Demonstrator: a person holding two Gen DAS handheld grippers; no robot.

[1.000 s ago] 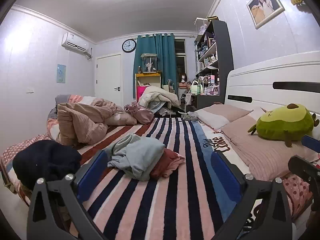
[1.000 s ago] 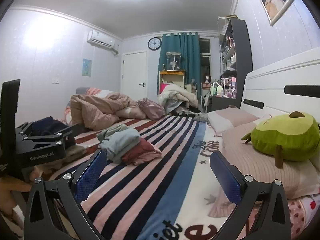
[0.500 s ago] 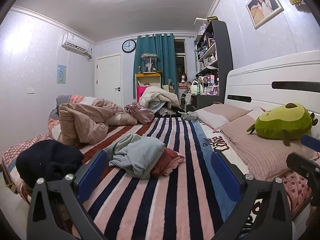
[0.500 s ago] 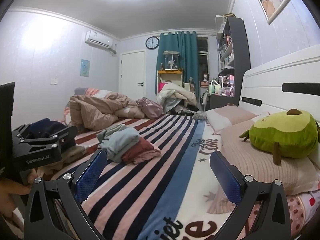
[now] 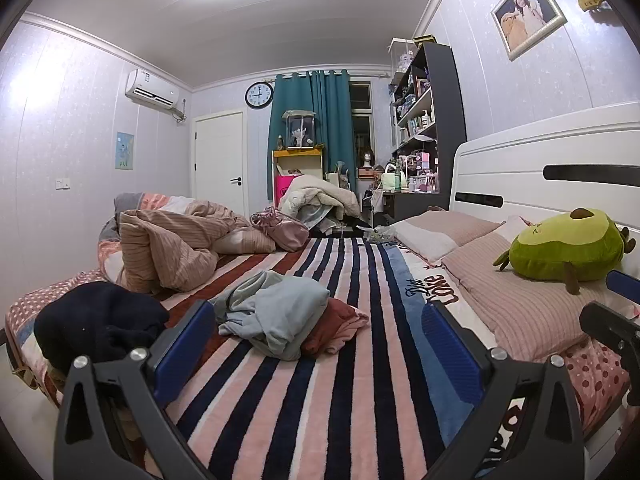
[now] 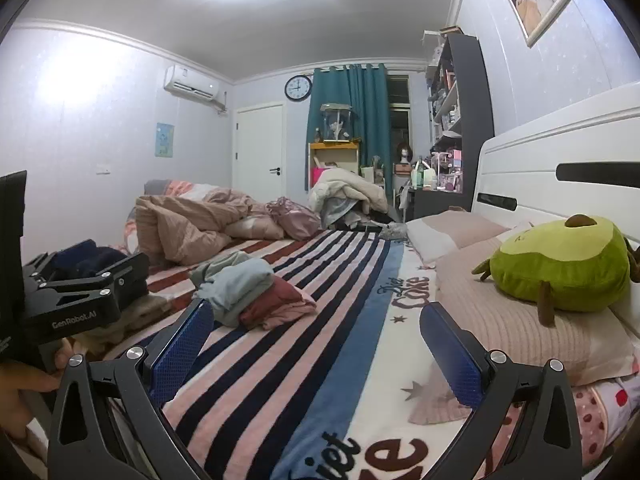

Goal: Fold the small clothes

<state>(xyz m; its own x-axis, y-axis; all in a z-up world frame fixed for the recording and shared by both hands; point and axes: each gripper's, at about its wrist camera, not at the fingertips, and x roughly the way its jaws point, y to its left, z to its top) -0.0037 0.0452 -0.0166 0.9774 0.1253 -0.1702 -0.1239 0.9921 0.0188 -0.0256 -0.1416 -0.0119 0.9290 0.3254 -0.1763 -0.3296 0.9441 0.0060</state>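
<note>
1. I read the left gripper [image 5: 316,340] as spread wide, holding nothing.
2. Right gripper [image 6: 316,340] likewise wide, empty.
3. Clothes pile [image 5: 280,316] lies on the striped blanket [image 5: 340,400], at 12 o'clock from the left fingers.

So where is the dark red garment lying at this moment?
In the left wrist view the dark red garment lies mid-bed on the striped blanket, tucked under the right edge of the light blue garment, ahead of the open left gripper.
</note>
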